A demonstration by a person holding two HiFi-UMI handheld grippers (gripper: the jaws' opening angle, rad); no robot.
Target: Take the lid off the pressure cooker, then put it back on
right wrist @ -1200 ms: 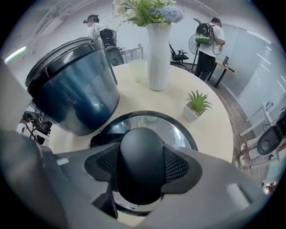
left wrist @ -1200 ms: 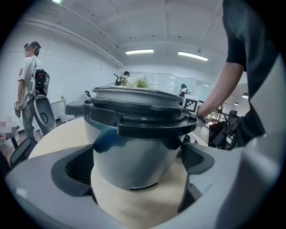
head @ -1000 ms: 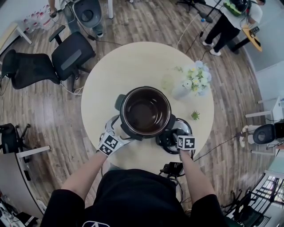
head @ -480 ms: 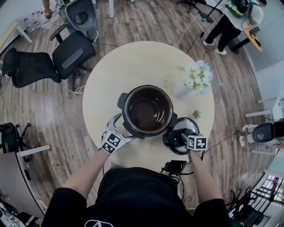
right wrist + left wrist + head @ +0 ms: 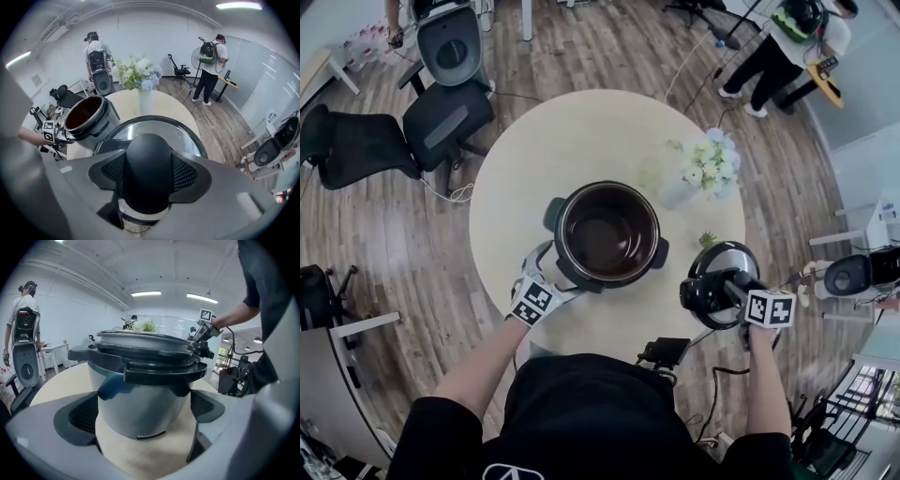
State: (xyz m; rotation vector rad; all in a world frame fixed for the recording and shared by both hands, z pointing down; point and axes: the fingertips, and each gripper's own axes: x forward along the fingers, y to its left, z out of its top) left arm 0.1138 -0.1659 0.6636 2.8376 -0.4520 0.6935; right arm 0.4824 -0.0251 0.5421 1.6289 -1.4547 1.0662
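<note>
Lifting the lid [image 5: 729,261] is my job right now, and I am doing it with the right gripper [image 5: 149,176]. Its two fingers are squeezing the black knob [image 5: 149,154] on top of the lid, one on each side, so the lid is hanging from that grip.

A second ago the lid was sitting low, close to the pot [image 5: 607,234] at about 5 o'clock. Now it is riding higher and farther out, at about 4 o'clock from the pot, and it is sticking out past the edge of the table [image 5: 581,141]. The pot is standing open in the middle of the table and I am looking right into its dark inside.

My left gripper [image 5: 144,413] is staying where it was, at the pot's 7 o'clock. Its fingers are spread wide with the pot's near wall right at their tips. I cannot tell if they are touching it.

So I think the first half is done: the lid is off. Next I am going to need to bring it back over the pot and set it down flat.
</note>
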